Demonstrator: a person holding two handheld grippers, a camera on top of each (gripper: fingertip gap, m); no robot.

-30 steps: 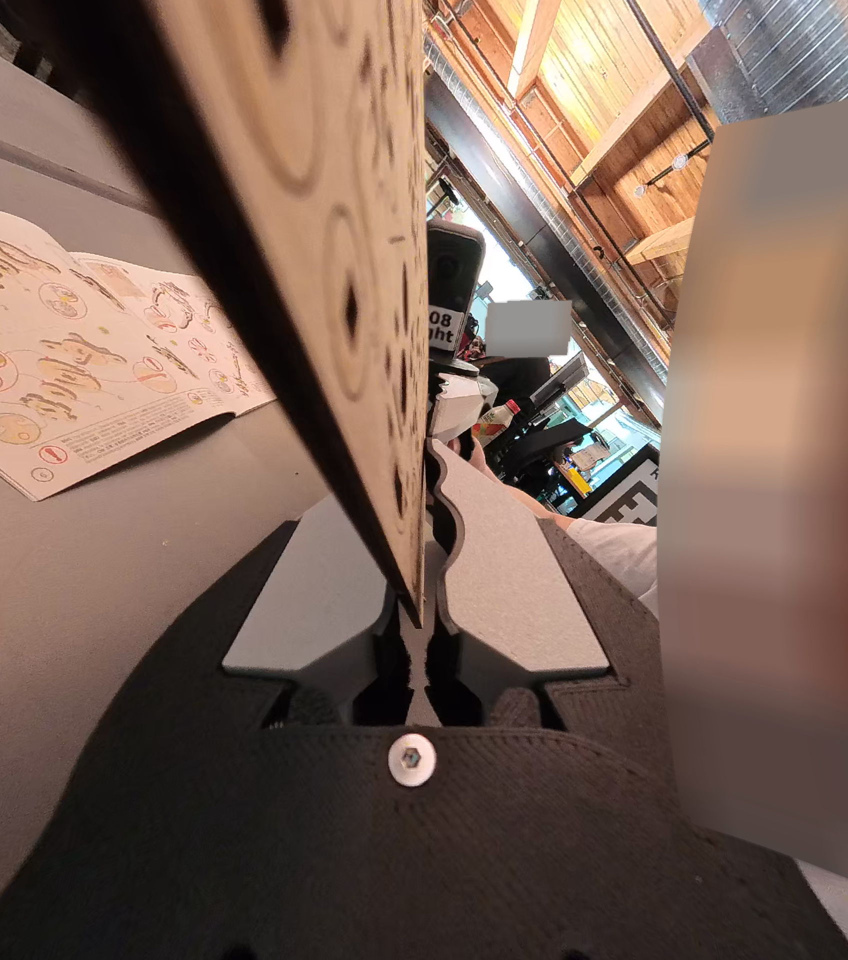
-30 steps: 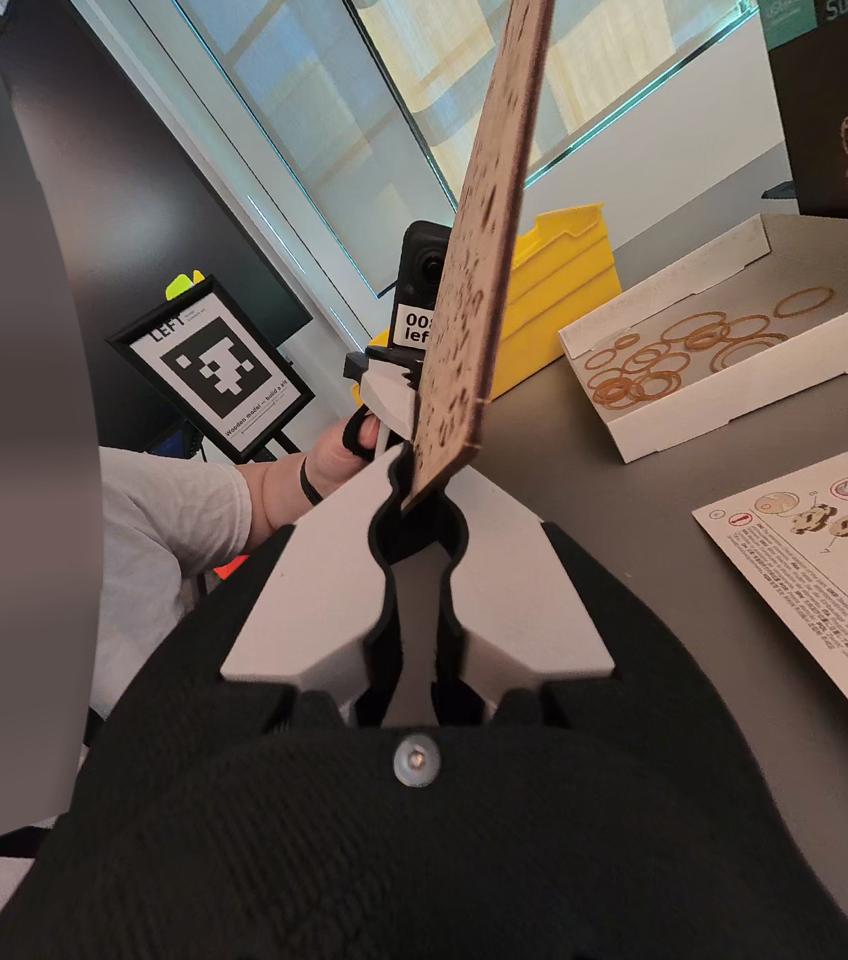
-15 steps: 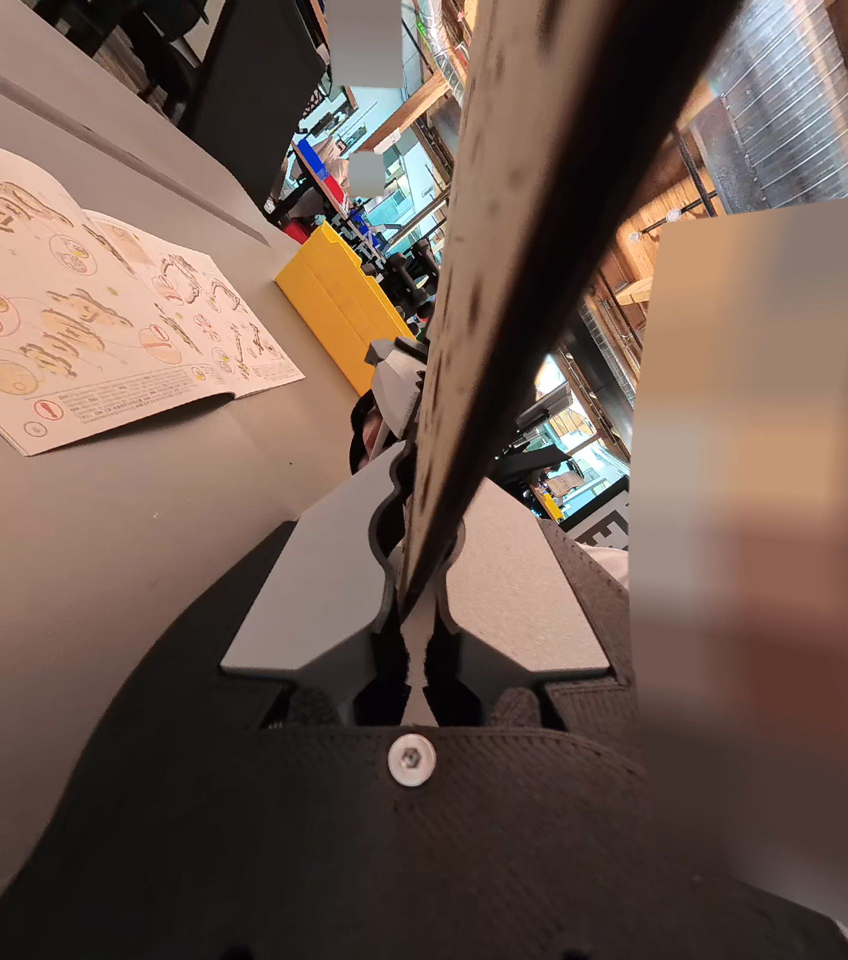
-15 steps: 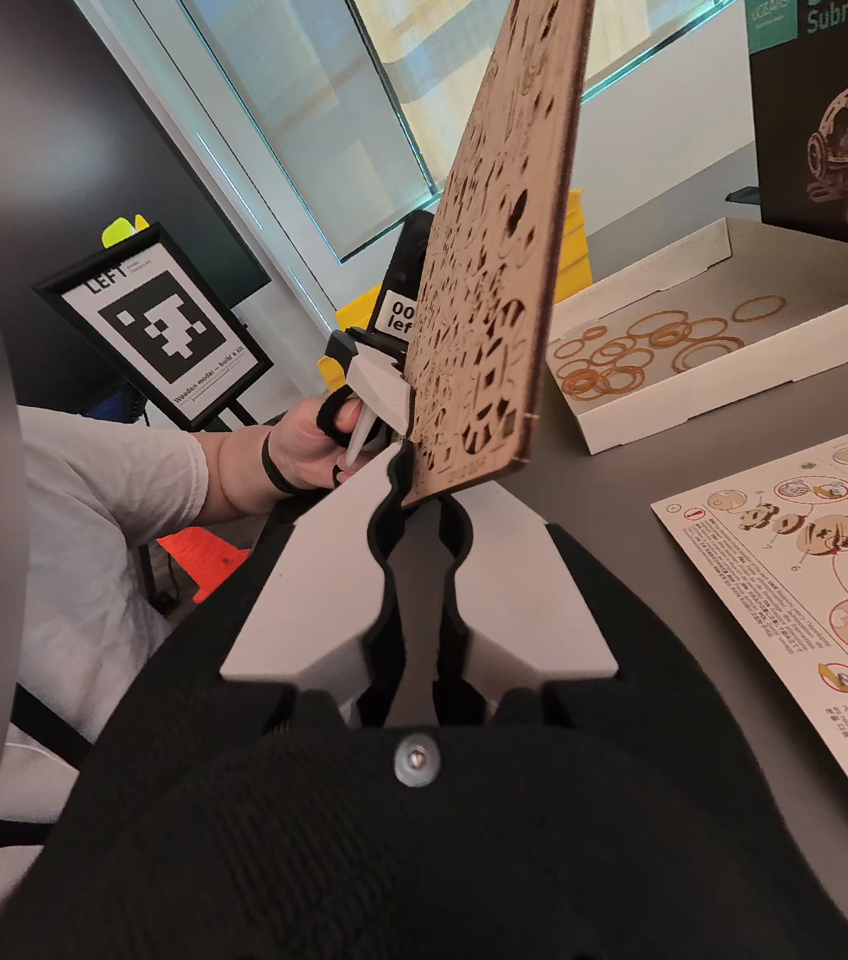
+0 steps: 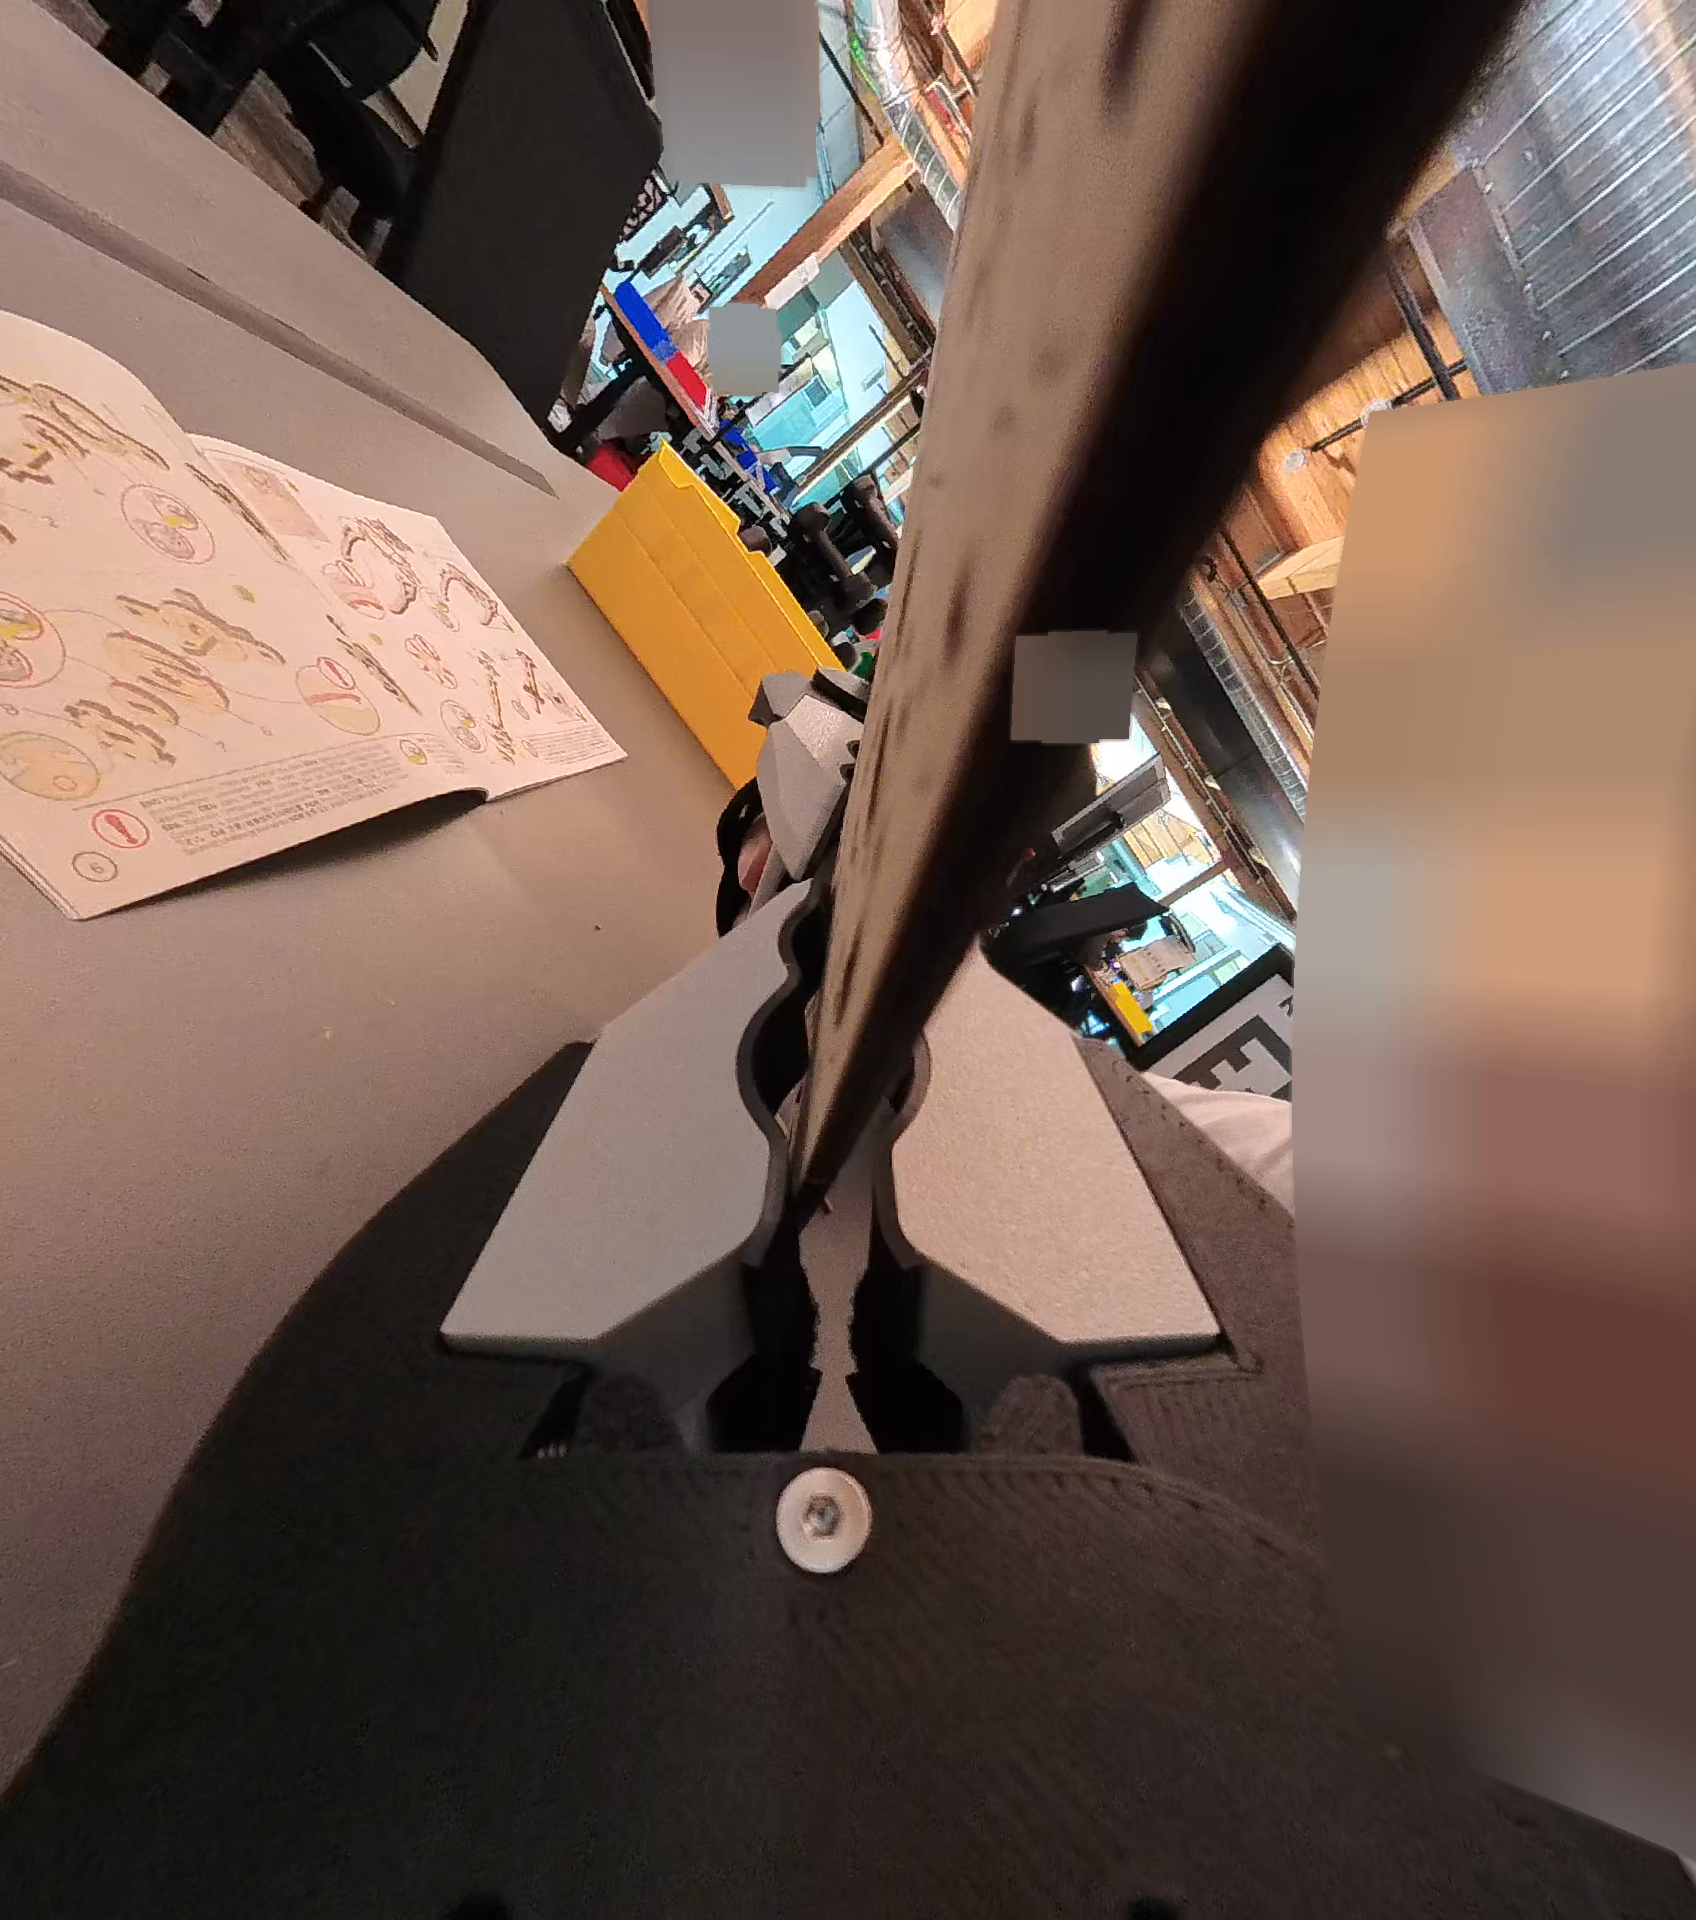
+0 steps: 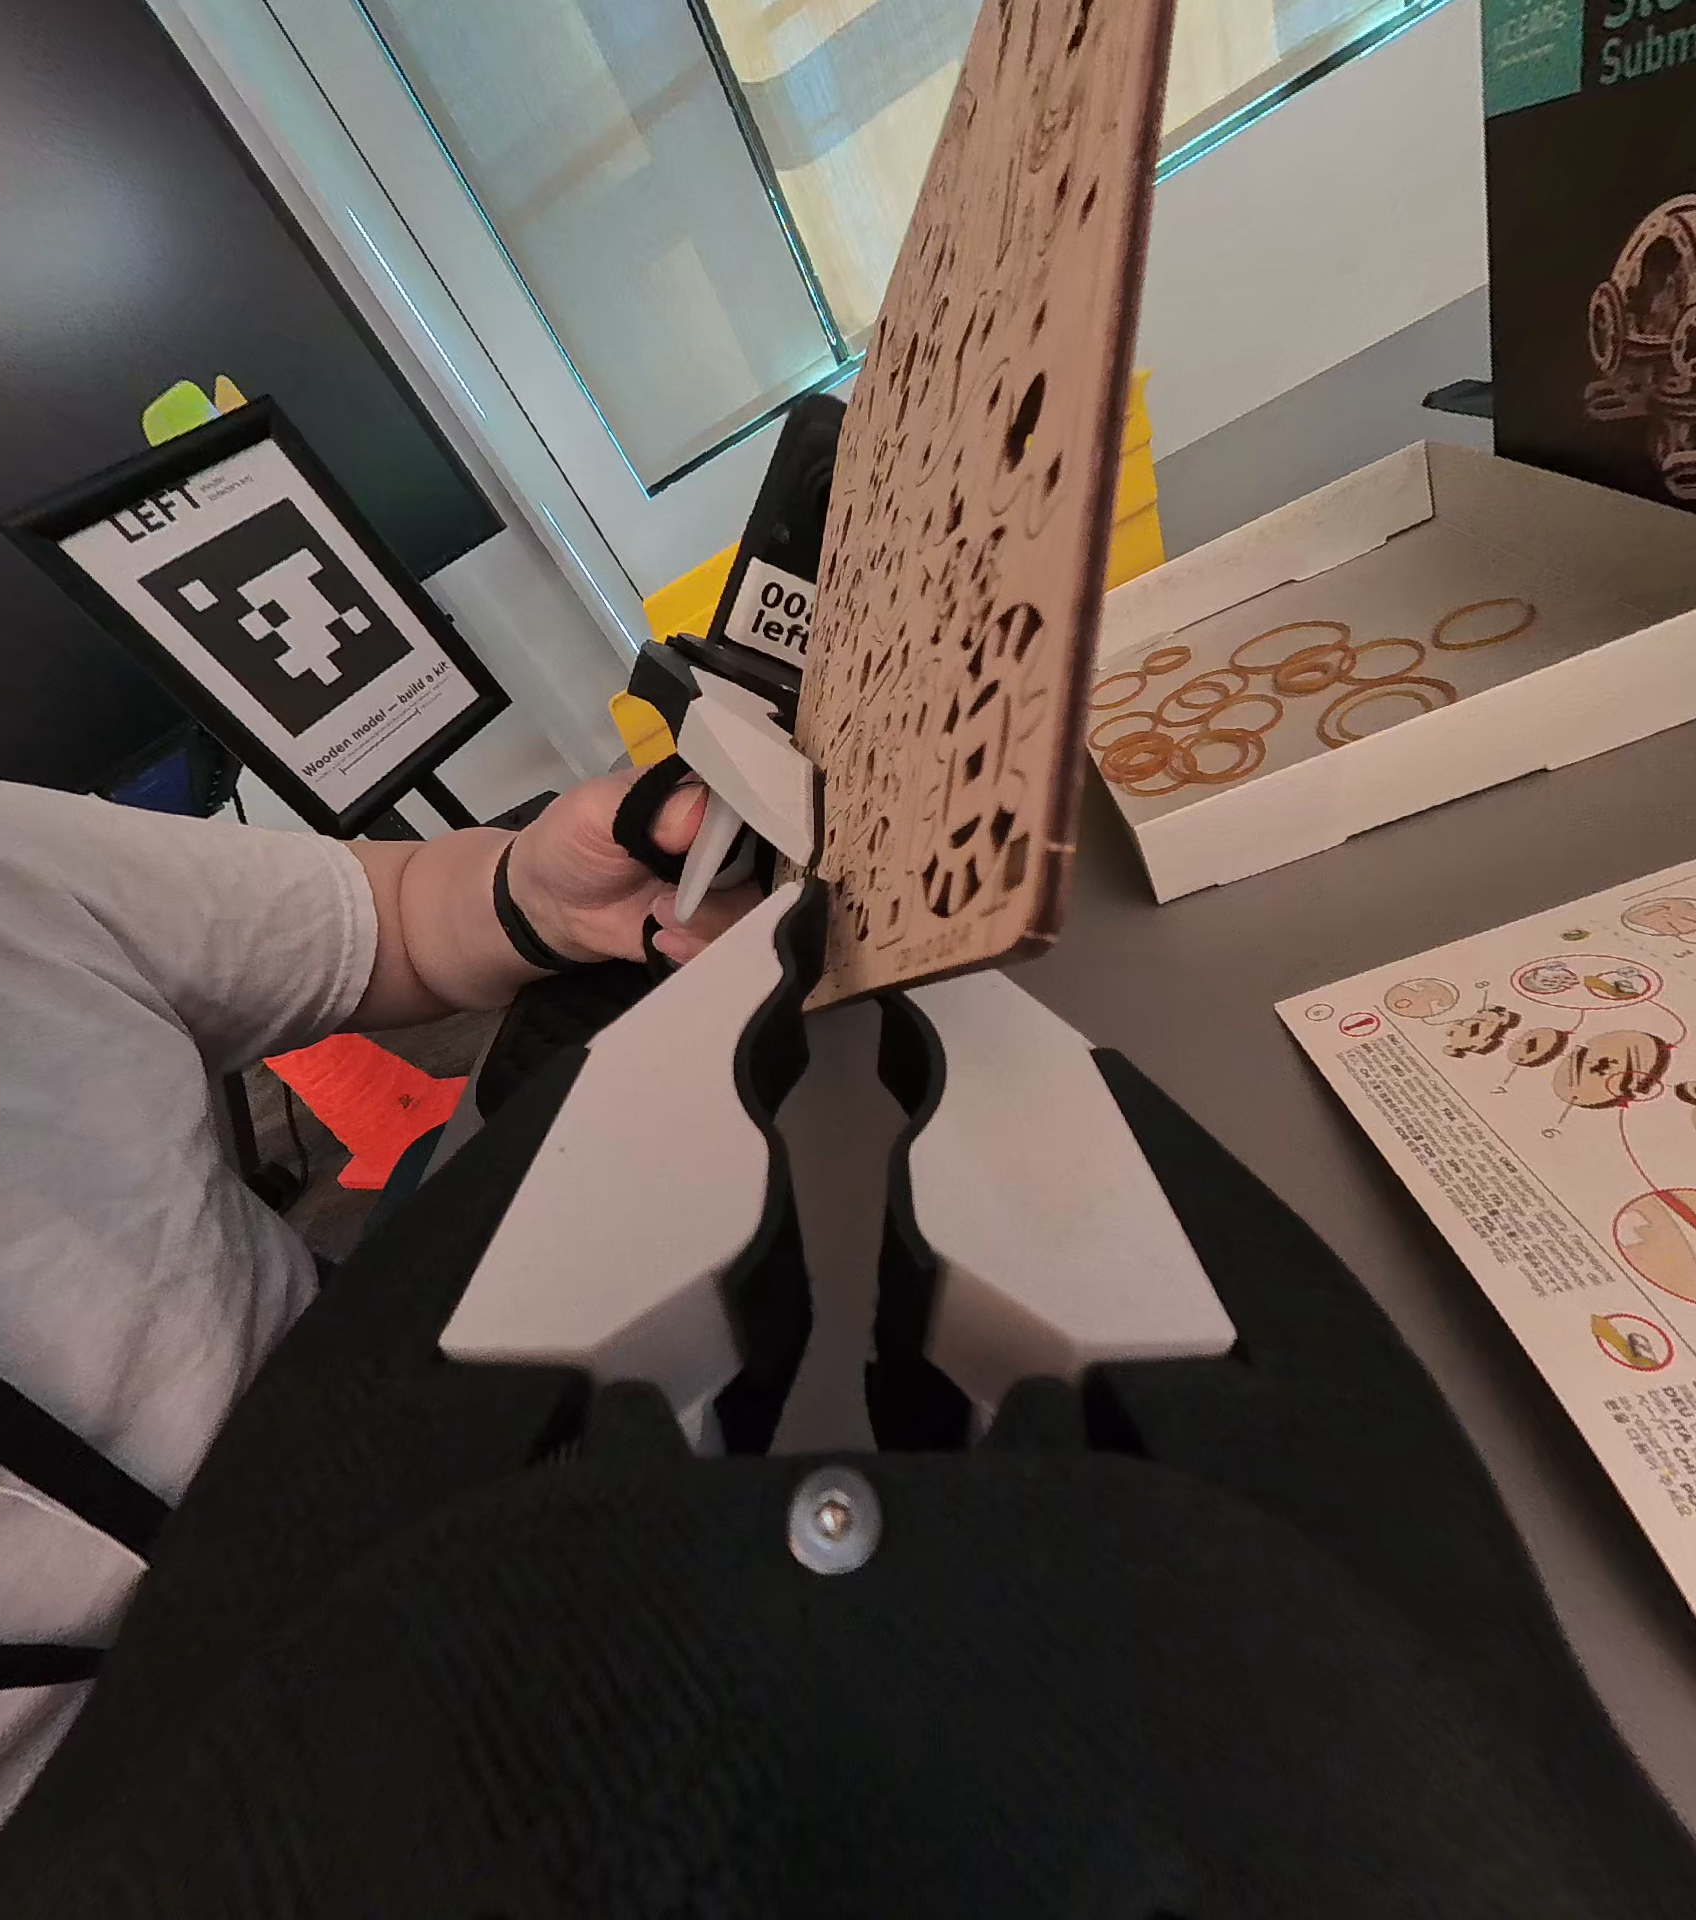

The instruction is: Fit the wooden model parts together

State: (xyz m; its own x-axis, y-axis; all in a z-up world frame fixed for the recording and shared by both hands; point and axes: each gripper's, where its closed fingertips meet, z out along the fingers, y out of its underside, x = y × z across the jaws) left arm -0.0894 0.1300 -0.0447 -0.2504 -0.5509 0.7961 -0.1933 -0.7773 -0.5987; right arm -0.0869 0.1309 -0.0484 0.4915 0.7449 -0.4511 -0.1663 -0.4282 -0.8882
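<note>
A thin laser-cut wooden sheet [image 6: 979, 520] full of cut-out parts is held up in the air over the grey table [image 5: 200, 1091]. In the left wrist view it appears edge-on as a dark strip [image 5: 1083, 416]. My left gripper [image 5: 875, 966] is shut on its edge. It also shows in the right wrist view [image 6: 782, 821], clamped on the sheet's near side edge. My right gripper [image 6: 839, 935] pinches the sheet's lower corner at its tips; the right tip is hidden behind the sheet. It also shows in the left wrist view [image 5: 802, 748].
An open instruction booklet [image 5: 200, 644] lies on the table, also in the right wrist view [image 6: 1602, 1143]. A white box tray [image 6: 1343, 831] holds several rubber bands [image 6: 1270, 686]. The dark model box [image 6: 1654, 260], a yellow bin [image 5: 688, 613] and a framed marker sign [image 6: 272, 623] stand around. The grippers are tip to tip, or close to it.
The sheet has turned between the grippers: edge-on to the left wrist view now, its face open to the right wrist view. Both grippers swung round and kept their hold.
</note>
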